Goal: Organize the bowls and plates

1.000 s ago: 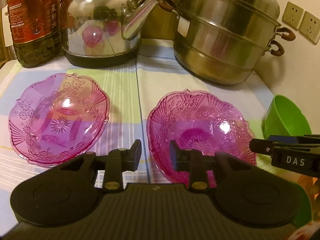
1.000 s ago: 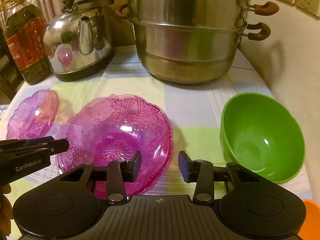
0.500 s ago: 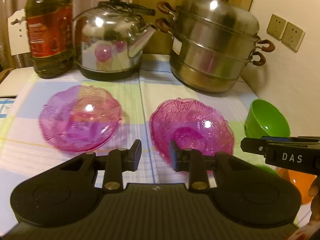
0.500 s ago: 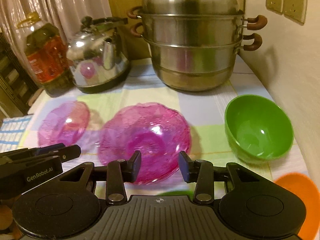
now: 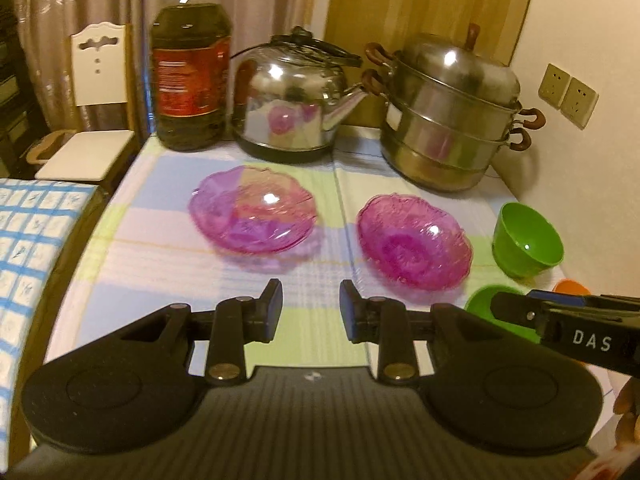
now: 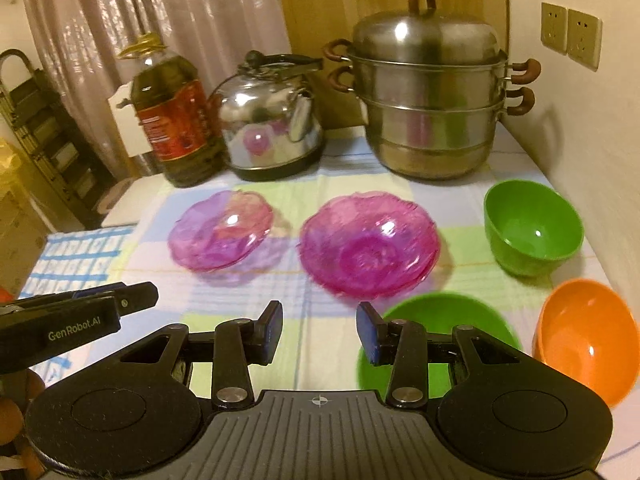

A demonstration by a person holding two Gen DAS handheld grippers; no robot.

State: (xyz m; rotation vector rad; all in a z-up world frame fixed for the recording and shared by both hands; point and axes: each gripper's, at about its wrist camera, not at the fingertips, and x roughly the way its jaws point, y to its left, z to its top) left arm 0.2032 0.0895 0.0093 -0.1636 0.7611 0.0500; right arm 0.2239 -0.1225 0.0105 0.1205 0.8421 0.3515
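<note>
Both of your hand-held grippers have pulled up and back from the pink plates (image 6: pixel 367 245); left hand-held gripper (image 5: pixel 311 311) and right hand-held gripper (image 6: pixel 319 332) are spread and empty. Stack the lone pink plate (image 5: pixel 253 213) next, pinching its rim squarely on the worktop (image 5: pixel 160 264)

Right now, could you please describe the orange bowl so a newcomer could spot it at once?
Start at the big steel steamer pot at the back of the table by the wall. Come forward along the wall past the far green bowl to the near corner. The orange bowl sits there, the only orange dish, beside a nearer green bowl.
</note>
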